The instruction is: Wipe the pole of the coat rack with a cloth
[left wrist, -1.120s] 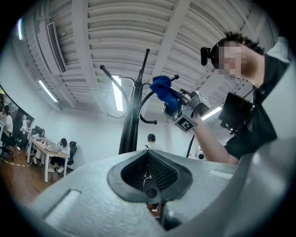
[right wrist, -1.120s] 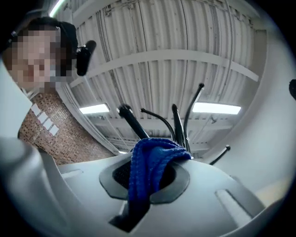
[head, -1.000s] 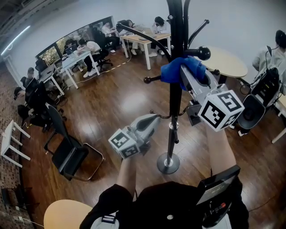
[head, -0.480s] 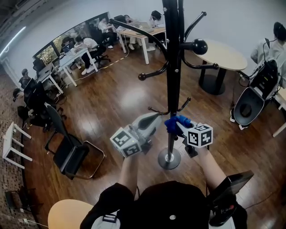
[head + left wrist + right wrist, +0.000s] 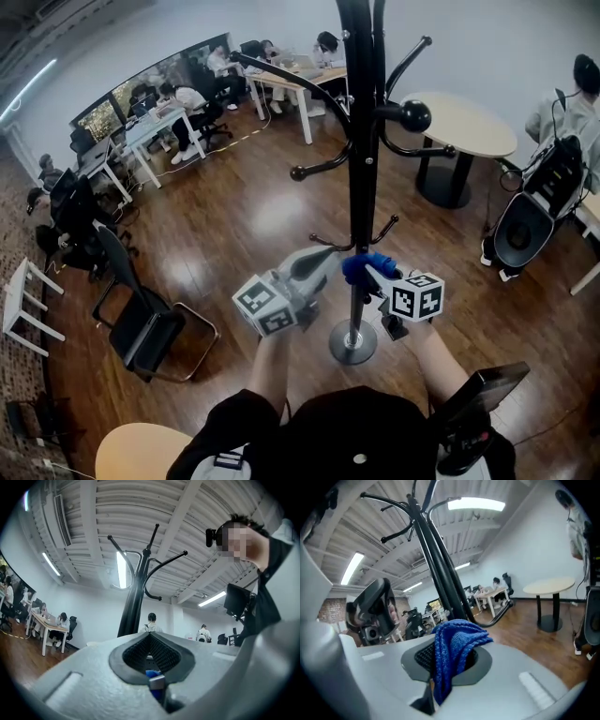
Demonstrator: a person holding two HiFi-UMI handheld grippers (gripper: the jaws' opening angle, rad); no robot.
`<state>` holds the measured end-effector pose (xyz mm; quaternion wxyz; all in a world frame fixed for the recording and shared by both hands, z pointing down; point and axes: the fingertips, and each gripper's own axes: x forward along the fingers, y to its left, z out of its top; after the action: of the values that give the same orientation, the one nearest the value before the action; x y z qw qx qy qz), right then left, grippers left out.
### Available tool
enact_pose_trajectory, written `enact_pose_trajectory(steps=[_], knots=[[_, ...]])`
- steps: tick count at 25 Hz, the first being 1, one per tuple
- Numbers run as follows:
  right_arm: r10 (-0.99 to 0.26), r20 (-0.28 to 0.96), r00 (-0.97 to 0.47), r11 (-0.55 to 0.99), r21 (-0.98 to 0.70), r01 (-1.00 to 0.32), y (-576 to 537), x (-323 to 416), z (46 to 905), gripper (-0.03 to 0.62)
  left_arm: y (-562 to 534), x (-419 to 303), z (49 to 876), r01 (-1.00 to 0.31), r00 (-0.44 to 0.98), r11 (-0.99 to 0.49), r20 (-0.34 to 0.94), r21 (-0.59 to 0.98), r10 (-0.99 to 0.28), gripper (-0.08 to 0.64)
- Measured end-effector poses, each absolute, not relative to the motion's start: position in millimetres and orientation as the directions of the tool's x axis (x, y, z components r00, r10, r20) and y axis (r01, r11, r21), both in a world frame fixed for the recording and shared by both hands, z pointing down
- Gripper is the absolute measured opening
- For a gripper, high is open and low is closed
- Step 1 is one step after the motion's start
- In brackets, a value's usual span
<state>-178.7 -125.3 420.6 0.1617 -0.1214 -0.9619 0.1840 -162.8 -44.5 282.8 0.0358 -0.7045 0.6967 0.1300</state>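
Note:
The black coat rack pole [image 5: 361, 178] rises from its round base [image 5: 352, 342] in the middle of the head view. My right gripper [image 5: 373, 273] is shut on a blue cloth [image 5: 367, 265], which presses against the pole's lower part just below the small hooks. In the right gripper view the cloth [image 5: 454, 651] hangs out of the shut jaws, with the pole [image 5: 438, 571] just behind. My left gripper [image 5: 317, 263] hovers left of the pole at the same height. Its jaws [image 5: 151, 652] are shut with nothing in them, and the pole [image 5: 134, 604] stands ahead.
A black chair [image 5: 141, 323] stands at the left on the wood floor. A round table [image 5: 461, 122] is behind the rack at the right, a seated person [image 5: 567, 108] beside it. People work at desks [image 5: 159, 117] far back. Curved rack arms [image 5: 323, 164] stick out overhead.
My right gripper has slid the blue cloth down the pole from near the upper knob to just above the base. The left gripper has hardly moved.

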Motion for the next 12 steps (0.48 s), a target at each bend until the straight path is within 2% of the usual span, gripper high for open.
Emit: enact_pose_trajectory(steps=[2,5,9,12], knots=[[0.237,0.170,-0.956,0.910,-0.384,0.158,-130.9,-190.0,391.1,0.040,-39.7,-164.8,280.6,-0.992,-0.011,-0.019,-0.234,0.127,-0.972,0.002],[0.224,-0.018,-0.974,0.924,-0.314,0.219,-129.1,-191.4,308.1,0.041,-34.0,-167.7,277.5,-0.993,-0.025,-0.004,-0.247,0.115,-0.969,0.002],[0.214,-0.263,-0.941,0.938,-0.214,0.273,-132.0,-185.1,175.2,0.040,-34.8,-168.6,269.5,-0.995,-0.025,-0.001,-0.267,0.099,-0.963,0.002],[0.234,-0.396,-0.888,0.939,-0.144,0.311,-125.8,-171.6,88.1,0.040,-36.1,-163.1,264.6,-0.995,-0.020,-0.006,-0.255,0.100,-0.967,0.002]])
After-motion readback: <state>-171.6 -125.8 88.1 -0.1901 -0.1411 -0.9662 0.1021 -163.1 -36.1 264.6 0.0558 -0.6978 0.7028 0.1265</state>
